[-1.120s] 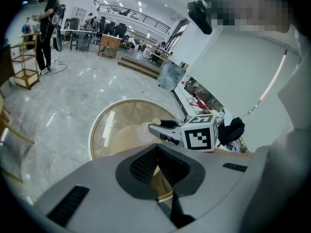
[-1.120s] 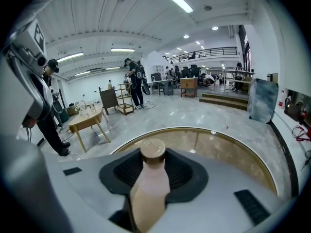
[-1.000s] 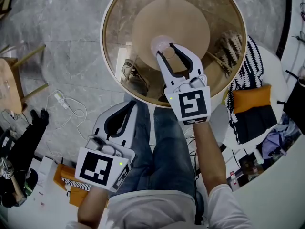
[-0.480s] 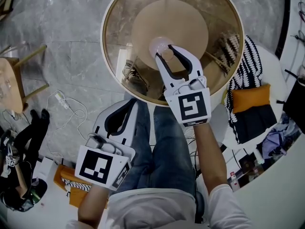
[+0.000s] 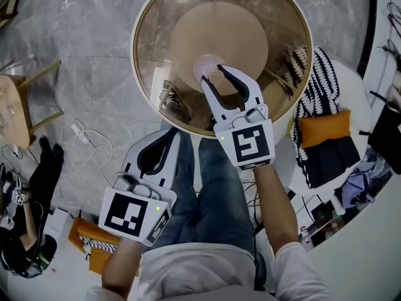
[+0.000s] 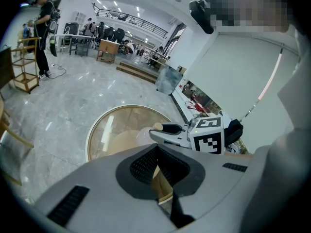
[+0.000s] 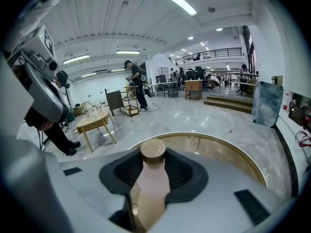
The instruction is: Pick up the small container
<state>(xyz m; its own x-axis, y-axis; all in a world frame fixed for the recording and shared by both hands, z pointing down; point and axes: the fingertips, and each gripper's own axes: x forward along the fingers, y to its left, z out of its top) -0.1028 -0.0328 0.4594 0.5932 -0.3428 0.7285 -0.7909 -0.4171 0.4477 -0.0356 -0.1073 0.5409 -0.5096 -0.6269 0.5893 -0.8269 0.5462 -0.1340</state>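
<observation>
Left hand-held gripper [image 5: 168, 138] is seen short of the round glass surface [image 5: 150, 36], jaws closed together, nothing between them. Small container [image 5: 208, 69], pale with tan cap, is clamped upright in the right hand-held gripper [image 5: 213, 75], over the surface.

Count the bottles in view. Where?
1. The bottle is gripped in the right tool, above the round glass table. The left tool is empty. No other bottle shows, though clutter at the edges could hide one.
</observation>
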